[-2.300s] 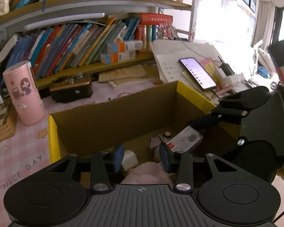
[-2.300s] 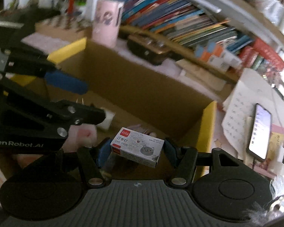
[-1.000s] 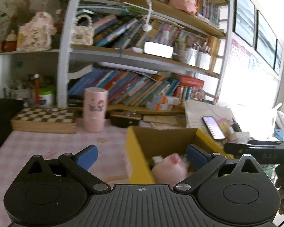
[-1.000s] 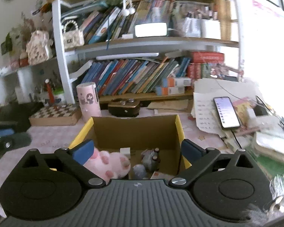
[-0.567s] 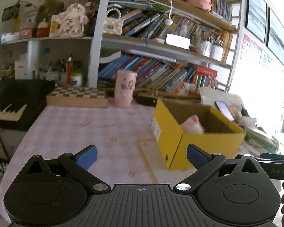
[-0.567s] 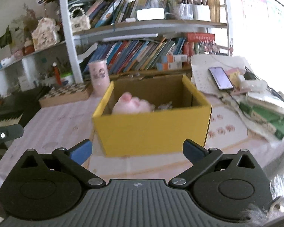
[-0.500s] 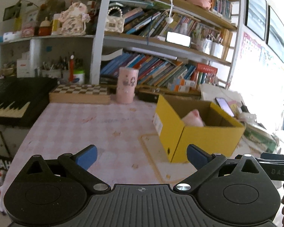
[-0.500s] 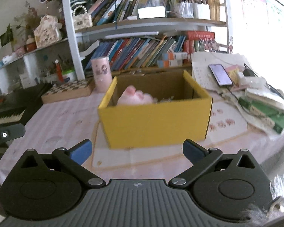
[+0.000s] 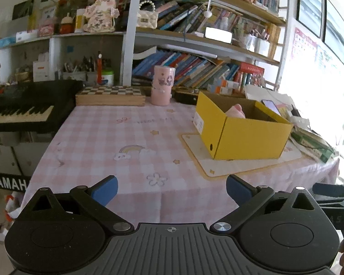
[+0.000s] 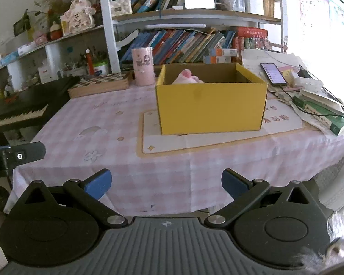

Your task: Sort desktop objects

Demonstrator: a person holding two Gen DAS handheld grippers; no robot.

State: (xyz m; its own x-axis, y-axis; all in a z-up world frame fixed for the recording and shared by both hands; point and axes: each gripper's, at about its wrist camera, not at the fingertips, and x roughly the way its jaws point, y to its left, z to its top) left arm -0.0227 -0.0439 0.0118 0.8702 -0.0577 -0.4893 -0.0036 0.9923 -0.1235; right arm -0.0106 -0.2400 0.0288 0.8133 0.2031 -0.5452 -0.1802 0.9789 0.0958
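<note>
1. Hovering off the near edge of the worktop (image 10: pixel 130 114): both grippers, nothing held.
2. Left gripper (image 9: pixel 172 190) at bottom centre of its view, blue-padded fingers (image 9: pixel 104 189) spread wide, only pink checked cloth showing between them.
3. Right gripper (image 10: pixel 164 184) same deal at the bottom of its own view, fingers (image 10: pixel 232 184) wide apart and empty.
4. Yellow cardboard box (image 10: pixel 212 105) sitting centre frame in the right view, right of centre in the left view (image 9: pixel 247 137), on a pale paper mat (image 10: pixel 195 141).
5. Pink plush toy (image 10: pixel 187 76) poking up inside the box at its back left corner; rest of the contents hidden by the box wall.
6. Pink cylindrical cup (image 9: pixel 162 88) upright behind the box, just beside a wooden chessboard (image 9: pixel 110 95), upper centre of the left view.
7. Black keyboard (image 9: pixel 23 110) along the left edge.
8. Phone (image 10: pixel 273 73), papers and books piled right of the box.
9. Crammed bookshelf (image 10: pixel 183 41) across the top.
</note>
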